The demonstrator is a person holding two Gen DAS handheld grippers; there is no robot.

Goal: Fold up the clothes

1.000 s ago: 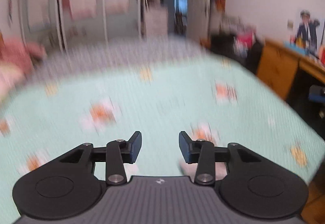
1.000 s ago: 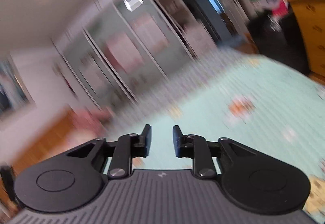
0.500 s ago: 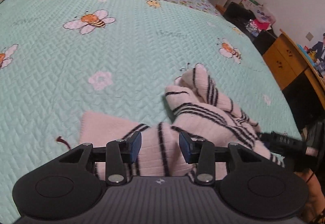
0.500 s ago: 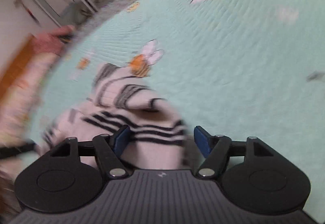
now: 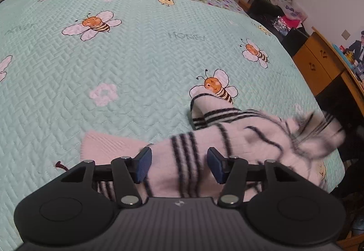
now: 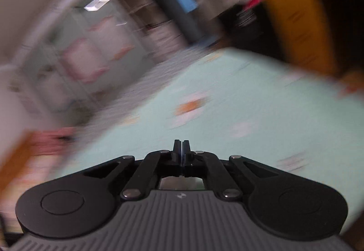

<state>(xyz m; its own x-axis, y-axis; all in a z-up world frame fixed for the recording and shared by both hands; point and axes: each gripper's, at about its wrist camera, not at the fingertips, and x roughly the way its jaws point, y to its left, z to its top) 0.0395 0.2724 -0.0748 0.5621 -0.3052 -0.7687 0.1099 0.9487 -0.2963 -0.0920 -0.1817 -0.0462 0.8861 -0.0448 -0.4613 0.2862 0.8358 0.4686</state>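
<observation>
Bedspread (image 5: 136,64) holds striped sweater (image 5: 186,155) beneath left gripper (image 5: 179,164); right view blurred.

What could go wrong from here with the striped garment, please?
The crumpled pink knit garment with black stripes lies bunched between the open left hand-held gripper, so closing may pinch several layers. Its blurred right end sits near the edge of the mint bee-print quilt and could slide off.
</observation>
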